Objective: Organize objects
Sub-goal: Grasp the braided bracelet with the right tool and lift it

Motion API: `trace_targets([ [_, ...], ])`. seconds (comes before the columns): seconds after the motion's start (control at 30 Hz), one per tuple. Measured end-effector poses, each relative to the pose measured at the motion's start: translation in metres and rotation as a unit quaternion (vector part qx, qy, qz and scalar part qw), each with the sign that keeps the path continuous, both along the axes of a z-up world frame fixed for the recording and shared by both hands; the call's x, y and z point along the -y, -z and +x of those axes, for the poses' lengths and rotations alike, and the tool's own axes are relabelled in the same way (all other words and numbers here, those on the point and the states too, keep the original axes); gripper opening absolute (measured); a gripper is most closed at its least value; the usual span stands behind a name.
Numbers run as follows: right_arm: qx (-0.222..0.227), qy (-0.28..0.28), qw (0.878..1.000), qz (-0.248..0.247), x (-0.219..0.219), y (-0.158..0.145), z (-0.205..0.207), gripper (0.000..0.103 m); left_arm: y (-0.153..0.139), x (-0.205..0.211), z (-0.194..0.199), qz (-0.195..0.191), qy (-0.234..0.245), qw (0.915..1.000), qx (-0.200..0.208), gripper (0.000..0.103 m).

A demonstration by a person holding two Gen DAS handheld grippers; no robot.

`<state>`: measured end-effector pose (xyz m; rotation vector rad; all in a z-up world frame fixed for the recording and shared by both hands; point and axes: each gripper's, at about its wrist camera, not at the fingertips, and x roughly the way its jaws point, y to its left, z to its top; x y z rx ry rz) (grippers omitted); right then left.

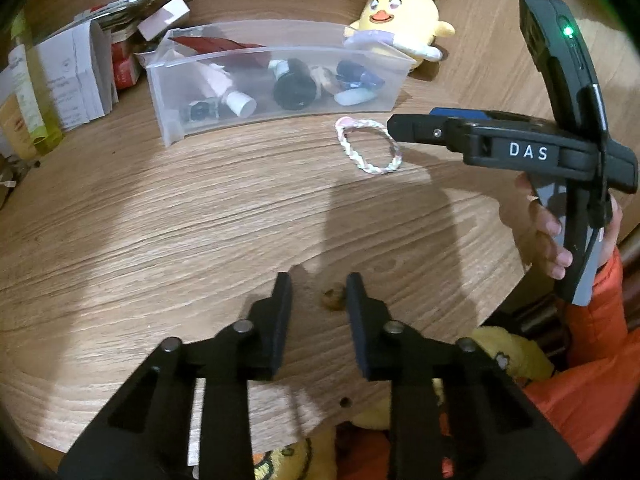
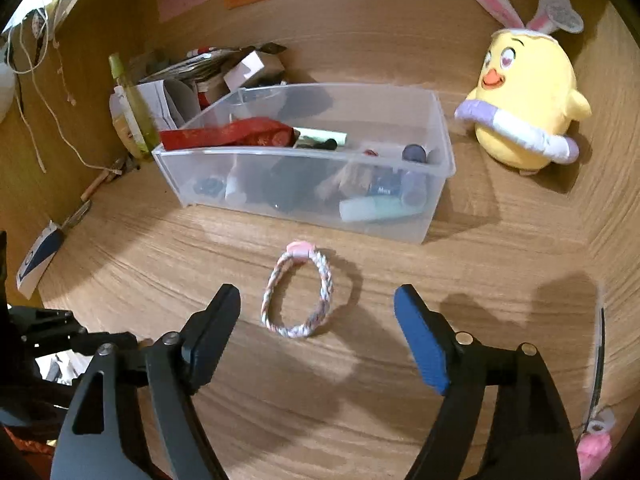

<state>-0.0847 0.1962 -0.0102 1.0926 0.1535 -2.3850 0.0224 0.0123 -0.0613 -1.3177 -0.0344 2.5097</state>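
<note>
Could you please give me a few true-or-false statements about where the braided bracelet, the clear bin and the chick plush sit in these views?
1. The braided bracelet lies on the table in front of the clear bin. True.
2. The right tongs are clamped on the bracelet. False: they stand open, touching nothing.
3. The chick plush sits inside the bin. False: it sits on the table beside it.
4. The bin already holds several items. True.

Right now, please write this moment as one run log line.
left hand-held gripper: open, empty | right hand-held gripper: open, empty | braided bracelet: on table, before clear bin | plush chick: right of bin
</note>
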Motion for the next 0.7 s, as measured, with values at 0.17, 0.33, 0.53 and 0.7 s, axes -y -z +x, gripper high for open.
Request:
trace_targets([
  [0.17,0.013,-0.015,0.999,0.033,0.019,0.008,-0.015,0.078,0.001,0.006,-0.001,0.01,-0.006,0.9999,0.0,0.011],
  [0.33,0.01,-0.028,0.998,0.05,0.037,0.017,-0.025,0.077,0.001,0.015,-0.003,0.015,-0.021,0.9997,-0.003,0.011],
  [0.53,0.016,-0.03,0.997,0.067,0.048,0.025,-0.038,0.057,-0.011,0.033,-0.011,0.027,-0.05,0.9981,-0.023,0.011],
  [0.7,0.024,-0.034,0.997,0.072,0.053,0.031,-0.045,0.035,-0.022,0.04,-0.02,0.031,-0.064,0.9966,-0.042,0.011],
])
